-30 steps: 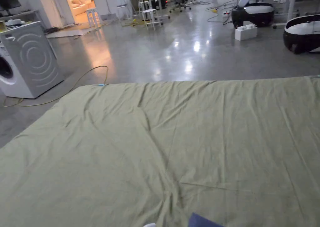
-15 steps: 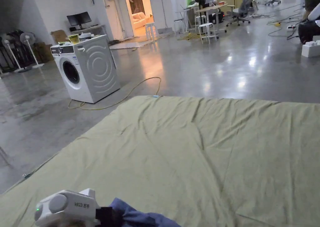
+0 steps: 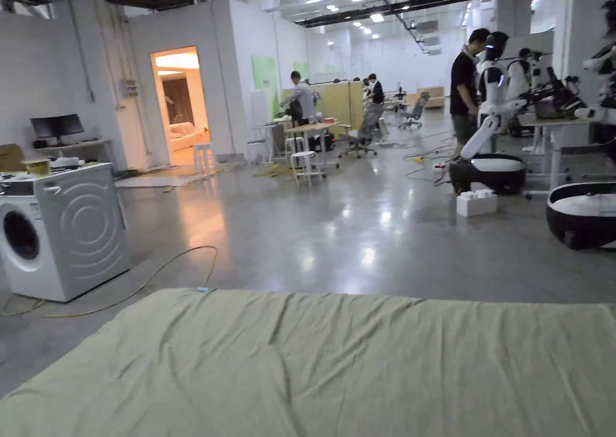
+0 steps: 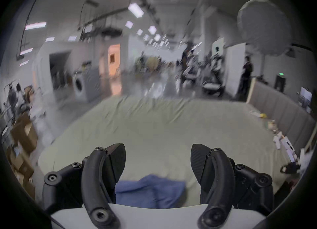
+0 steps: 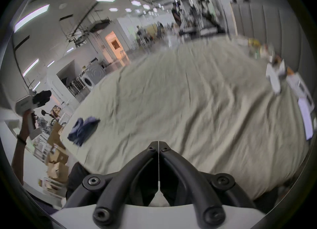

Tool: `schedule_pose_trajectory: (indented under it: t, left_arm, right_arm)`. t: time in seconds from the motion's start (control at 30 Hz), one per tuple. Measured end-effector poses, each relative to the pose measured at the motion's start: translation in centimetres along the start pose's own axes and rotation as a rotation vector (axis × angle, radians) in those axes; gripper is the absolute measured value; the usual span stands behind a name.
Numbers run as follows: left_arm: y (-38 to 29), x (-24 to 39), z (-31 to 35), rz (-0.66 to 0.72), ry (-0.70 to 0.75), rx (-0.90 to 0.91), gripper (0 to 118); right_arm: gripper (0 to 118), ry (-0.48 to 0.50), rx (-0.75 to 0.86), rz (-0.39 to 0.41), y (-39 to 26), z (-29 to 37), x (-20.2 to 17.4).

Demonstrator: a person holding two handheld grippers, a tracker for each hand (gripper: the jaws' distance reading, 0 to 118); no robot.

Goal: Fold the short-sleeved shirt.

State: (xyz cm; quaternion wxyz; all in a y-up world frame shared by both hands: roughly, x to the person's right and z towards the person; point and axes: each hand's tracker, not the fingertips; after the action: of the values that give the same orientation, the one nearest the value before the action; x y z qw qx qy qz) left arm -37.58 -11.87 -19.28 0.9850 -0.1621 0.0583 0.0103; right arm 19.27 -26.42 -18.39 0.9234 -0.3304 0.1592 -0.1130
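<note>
The blue short-sleeved shirt (image 5: 82,130) lies crumpled near the left front edge of the green sheet (image 3: 337,366). In the left gripper view the shirt (image 4: 151,191) sits low between the jaws and below them, untouched. My left gripper (image 4: 157,155) is open with its jaws wide apart. From the right gripper view, the left gripper (image 5: 42,97) hangs in a hand above and to the left of the shirt. My right gripper (image 5: 158,144) is shut with nothing in it, over the near edge of the sheet.
A washing machine (image 3: 60,227) stands on the floor at the left, with a yellow cable (image 3: 150,275) beside it. Cardboard boxes (image 4: 24,135) are stacked left of the sheet. Small items (image 5: 274,75) lie along its right edge. People and robots (image 3: 487,125) are far behind.
The head camera has swung and tilted up from the sheet toward the room. Half a second ago the left gripper was at the blue shirt, at the picture's lower edge.
</note>
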Motion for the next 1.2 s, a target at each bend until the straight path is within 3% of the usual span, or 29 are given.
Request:
schedule_pose_trajectory:
  t: [0.17, 0.23, 0.33, 0.37, 0.47, 0.57, 0.73, 1.2]
  left_arm:
    - [-1.5, 9.5, 5.8, -0.134, -0.005, 0.333, 74]
    - [-2.9, 12.6, 6.6, -0.063, -0.004, 0.33, 71]
    - [-4.2, 15.5, 6.6, -0.031, -0.074, 0.272, 68]
    - [-4.5, 16.2, 6.6, -0.019, -0.095, 0.253, 62]
    - [-3.9, 17.7, 7.1, -0.076, -0.11, 0.224, 25]
    - [-3.3, 17.6, 8.3, -0.03, -0.083, 0.243, 7]
    - [-3.3, 17.1, 9.5, -0.059, -0.029, 0.264, 4]
    - [-3.2, 16.7, 10.3, -0.046, -0.086, 0.304, 4]
  right_arm:
    - [0, -0.063, 0.254, 0.095, 4.4, 3.2, -2.1]
    - [0, -0.151, 0.345, 0.142, 5.1, 4.6, -3.1]
    - [0, -0.177, 0.444, 0.21, 5.3, 6.5, -4.0]
    - [0, -0.177, 0.475, 0.224, 5.5, 7.0, -4.1]
    - [0, -0.175, 0.532, 0.259, 5.4, 8.1, -4.6]
    - [0, -0.178, 0.569, 0.257, 5.3, 8.7, -4.6]
    - [0, -0.142, 0.589, 0.214, 4.6, 9.2, -4.5]
    - [0, -0.128, 0.583, 0.226, 4.8, 9.7, -4.4]
